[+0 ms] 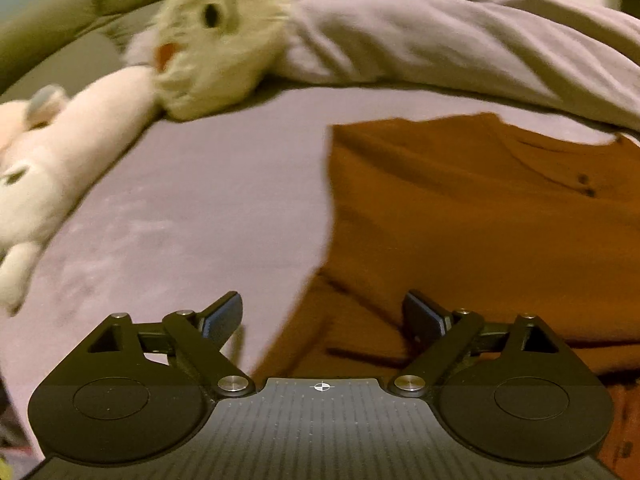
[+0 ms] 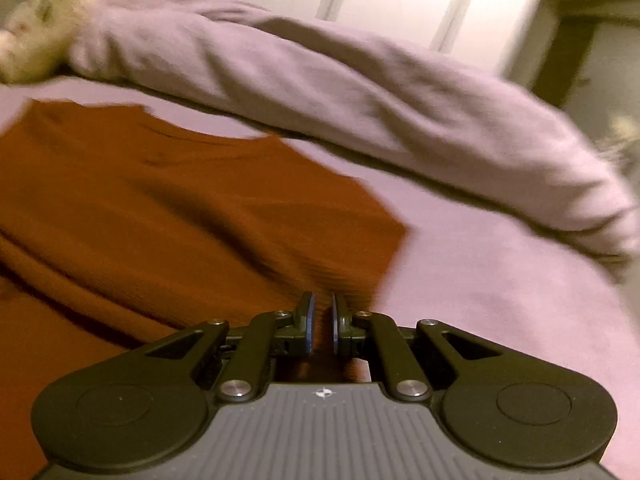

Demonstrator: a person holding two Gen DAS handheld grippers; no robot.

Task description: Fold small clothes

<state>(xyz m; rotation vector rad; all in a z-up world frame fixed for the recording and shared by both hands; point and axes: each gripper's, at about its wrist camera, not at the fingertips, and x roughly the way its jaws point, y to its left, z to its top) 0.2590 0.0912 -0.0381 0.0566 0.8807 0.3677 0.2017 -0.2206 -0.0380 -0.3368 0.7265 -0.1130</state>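
Note:
A small rust-orange shirt [image 1: 480, 224] with small dark buttons lies on the lilac bed sheet [image 1: 200, 216]. My left gripper [image 1: 322, 316] is open, its jaws wide apart over the shirt's near left edge, with nothing between them. The shirt also shows in the right wrist view [image 2: 168, 208], spread to the left. My right gripper [image 2: 321, 326] is nearly closed, its pads close together on the shirt's near right part, with orange cloth showing in the narrow gap.
A rumpled lilac duvet [image 1: 460, 40] lies across the back of the bed, also in the right wrist view [image 2: 360, 96]. A cream plush toy [image 1: 224, 32] and a pale pink plush toy [image 1: 60, 152] lie at the left. A pale wall stands behind.

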